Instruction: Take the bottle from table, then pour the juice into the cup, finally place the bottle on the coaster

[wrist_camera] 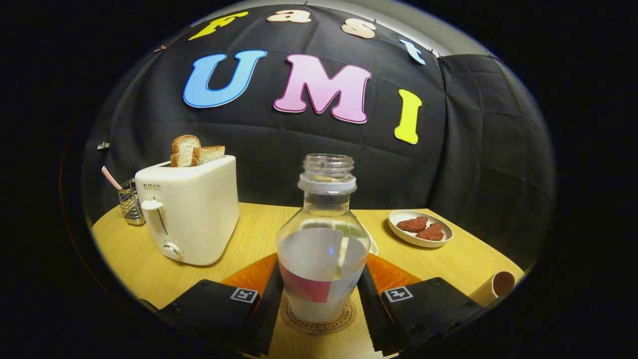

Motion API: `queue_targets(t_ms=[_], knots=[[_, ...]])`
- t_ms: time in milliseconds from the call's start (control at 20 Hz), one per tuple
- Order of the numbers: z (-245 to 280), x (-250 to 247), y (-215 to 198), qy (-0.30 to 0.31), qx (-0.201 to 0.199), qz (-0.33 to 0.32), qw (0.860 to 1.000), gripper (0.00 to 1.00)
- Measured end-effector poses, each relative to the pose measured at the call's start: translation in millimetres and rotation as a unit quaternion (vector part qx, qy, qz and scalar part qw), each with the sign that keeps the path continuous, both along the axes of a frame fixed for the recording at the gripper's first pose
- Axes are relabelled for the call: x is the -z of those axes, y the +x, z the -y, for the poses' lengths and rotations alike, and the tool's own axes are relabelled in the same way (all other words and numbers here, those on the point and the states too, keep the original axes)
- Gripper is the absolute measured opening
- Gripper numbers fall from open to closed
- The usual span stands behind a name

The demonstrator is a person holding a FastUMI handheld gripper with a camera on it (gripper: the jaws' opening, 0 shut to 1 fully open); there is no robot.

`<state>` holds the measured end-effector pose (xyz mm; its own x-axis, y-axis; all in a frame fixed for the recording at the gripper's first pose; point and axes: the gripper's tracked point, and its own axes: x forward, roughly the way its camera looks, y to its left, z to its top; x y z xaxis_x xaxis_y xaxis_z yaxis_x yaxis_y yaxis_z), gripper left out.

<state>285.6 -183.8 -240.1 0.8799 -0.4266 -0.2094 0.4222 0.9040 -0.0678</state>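
Bottle (323, 239): clear plastic, uncapped, threaded neck with a collar ring below it, rounded shoulders; a pale label wraps the body with a red patch low on its near face; upright. It stands on the coaster (319, 319), a round pale disc with a printed ring of lettering too curved and small to make out, its far part hidden behind the bottle. The liquid level inside the bottle is hard to judge behind the label. Gripper (321, 299): its two fingers flank the bottle's lower body, one on each side, close against it; whether both actually press on the plastic cannot be told, since the contact lines are hidden by the bottle's curve. Cup (493, 288): right of the bottle near the tabletop edge, a tan tube lying on its side with its open mouth toward the camera, partly cut off. Toaster (192, 212): cream, left of the bottle and farther back, two bread slices (192, 149) standing in its slots. Wire holder (130, 202): left of the toaster, carrying a striped straw (110, 178), partly hidden by the toaster. Dish (421, 228): right of the bottle and behind it, shallow, white, holding two reddish-brown pieces. Tabletop (249, 234): light wood, rounded edge.
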Motion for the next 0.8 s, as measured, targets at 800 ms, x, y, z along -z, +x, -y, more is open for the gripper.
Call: queue_targets(t_ms=[800], knots=[[-20,-18,-54,0.016,0.012,-0.036,0.999,0.97]])
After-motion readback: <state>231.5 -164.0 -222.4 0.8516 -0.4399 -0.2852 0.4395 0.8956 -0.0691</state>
